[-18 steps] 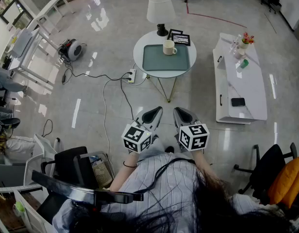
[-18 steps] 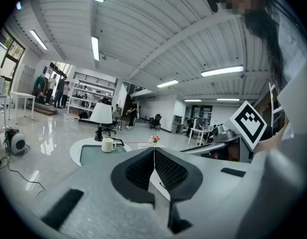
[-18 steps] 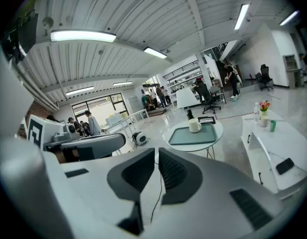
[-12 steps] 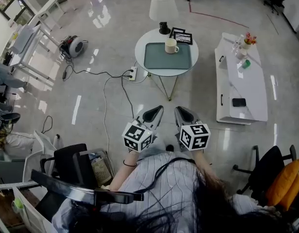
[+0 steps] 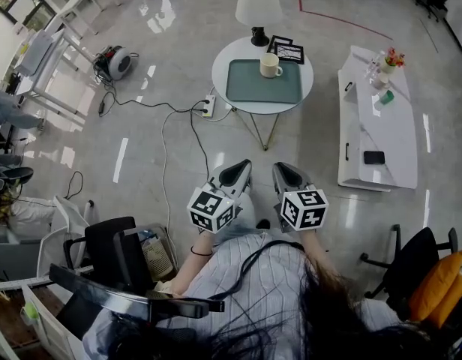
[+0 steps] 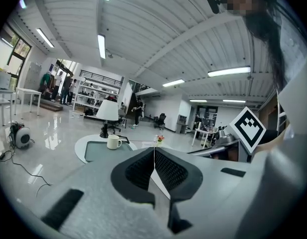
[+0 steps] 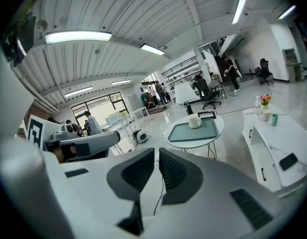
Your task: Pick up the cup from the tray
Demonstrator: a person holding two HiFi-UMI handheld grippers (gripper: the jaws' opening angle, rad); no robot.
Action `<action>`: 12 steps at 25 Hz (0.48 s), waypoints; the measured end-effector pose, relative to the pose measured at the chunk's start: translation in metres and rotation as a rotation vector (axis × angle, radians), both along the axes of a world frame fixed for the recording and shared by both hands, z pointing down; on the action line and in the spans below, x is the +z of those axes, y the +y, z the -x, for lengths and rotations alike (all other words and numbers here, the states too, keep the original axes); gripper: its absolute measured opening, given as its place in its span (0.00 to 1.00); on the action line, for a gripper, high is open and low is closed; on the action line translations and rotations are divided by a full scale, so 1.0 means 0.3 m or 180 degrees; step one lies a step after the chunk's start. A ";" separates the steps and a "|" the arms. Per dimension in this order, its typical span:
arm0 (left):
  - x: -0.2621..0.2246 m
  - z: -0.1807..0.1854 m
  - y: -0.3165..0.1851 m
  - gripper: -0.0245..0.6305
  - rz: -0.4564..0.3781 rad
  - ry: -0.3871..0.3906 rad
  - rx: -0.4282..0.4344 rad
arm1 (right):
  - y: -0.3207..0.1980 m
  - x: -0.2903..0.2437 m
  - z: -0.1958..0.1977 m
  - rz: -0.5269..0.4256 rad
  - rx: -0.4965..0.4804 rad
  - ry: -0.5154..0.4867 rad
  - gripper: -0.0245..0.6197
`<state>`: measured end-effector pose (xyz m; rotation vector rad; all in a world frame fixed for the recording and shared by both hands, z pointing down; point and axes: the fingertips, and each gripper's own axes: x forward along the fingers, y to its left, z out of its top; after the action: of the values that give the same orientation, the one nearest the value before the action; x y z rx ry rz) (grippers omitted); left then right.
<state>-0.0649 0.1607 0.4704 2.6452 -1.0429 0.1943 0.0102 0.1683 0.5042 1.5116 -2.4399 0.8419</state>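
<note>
Jaws of the left gripper (image 6: 153, 152) are clenched, the ribbed pads meeting along one line with nothing between them. The right gripper (image 7: 157, 156) is likewise closed and empty, only a thin slit showing between its pads. In the head view both grippers sit side by side close to the person's body, left gripper (image 5: 235, 172) and right gripper (image 5: 286, 172), tips pointing toward the far side of the room and slightly down over bare floor.

The cup (image 5: 270, 65) stands upright on the far right part of the green tray (image 5: 250, 88), well apart from both grippers. The tray lies on a round white table (image 5: 220, 88). On the table's far edge stand a lamp (image 5: 259, 4) and two picture frames (image 5: 287, 51) just beyond the cup. A power strip (image 5: 209, 107) with cables lies on the floor left of the table. A long white bench (image 5: 377, 126) stands to the right, carrying a phone (image 5: 374, 157) and a flower vase (image 5: 388, 60).
</note>
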 end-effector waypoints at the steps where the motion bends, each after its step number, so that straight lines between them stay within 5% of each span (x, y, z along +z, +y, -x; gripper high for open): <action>1: 0.001 0.000 -0.012 0.06 0.0001 0.0008 -0.0006 | -0.013 0.004 -0.001 0.0010 -0.0006 0.0006 0.11; 12: 0.032 0.007 -0.280 0.06 0.0064 -0.0014 0.0148 | -0.263 0.043 0.009 0.0114 0.0042 0.0037 0.11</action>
<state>-0.0670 0.0767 0.4799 2.6538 -0.9764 0.2192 0.0076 0.0893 0.5172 1.5173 -2.3962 0.8722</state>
